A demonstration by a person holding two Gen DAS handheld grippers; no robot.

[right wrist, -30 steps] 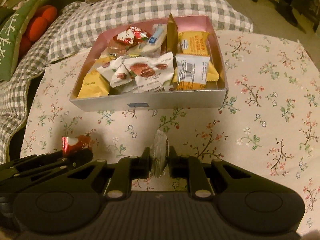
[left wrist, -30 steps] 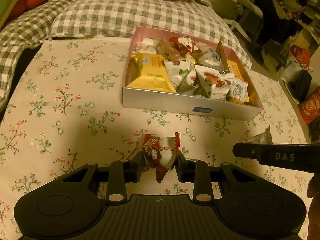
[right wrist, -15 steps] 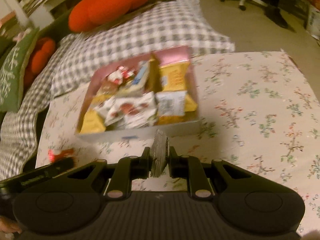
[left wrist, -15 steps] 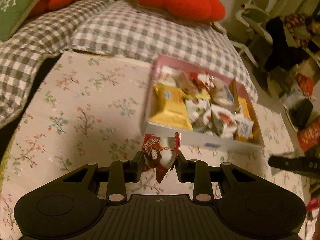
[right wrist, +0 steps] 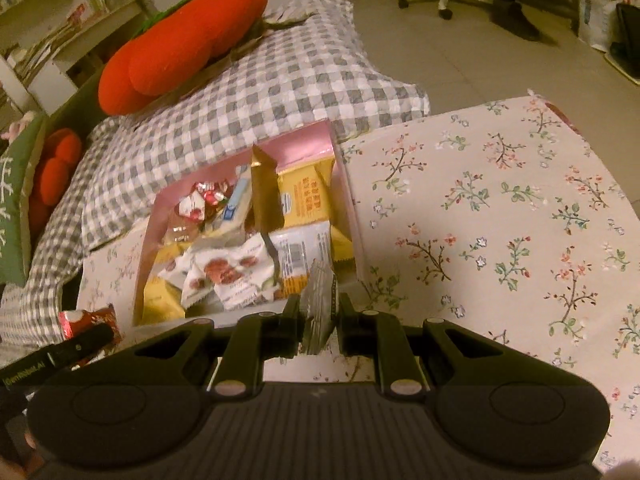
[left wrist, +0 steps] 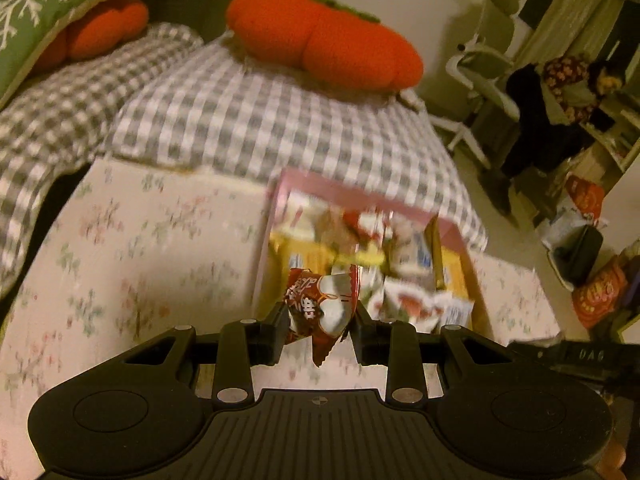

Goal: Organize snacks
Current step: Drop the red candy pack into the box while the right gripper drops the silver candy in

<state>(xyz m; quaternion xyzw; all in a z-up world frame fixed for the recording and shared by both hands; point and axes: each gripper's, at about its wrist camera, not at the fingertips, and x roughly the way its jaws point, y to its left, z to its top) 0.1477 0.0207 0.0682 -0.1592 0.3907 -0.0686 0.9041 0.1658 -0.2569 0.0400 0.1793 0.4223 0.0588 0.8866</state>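
Two snacks are being held above the floral cloth [right wrist: 500,208], one in each gripper. Nearest, the left gripper [left wrist: 320,316] is pinching a red wrapper [left wrist: 320,300] across its middle, while the right gripper [right wrist: 318,312] is clenching a thin silver packet [right wrist: 318,300] edge-on. Just beyond both sets of fingertips, the pink box [right wrist: 304,140] is sitting on the cloth, already crowded with yellow, white and red packs. Farther off, a checked cushion [right wrist: 280,80] and an orange pillow [left wrist: 324,40] are lying behind it. Judging from this, each snack should be carried clear over the near wall, lowered into a gap between packs, and freed low so nothing is bouncing out. Going one at a time would be keeping the grippers from colliding.
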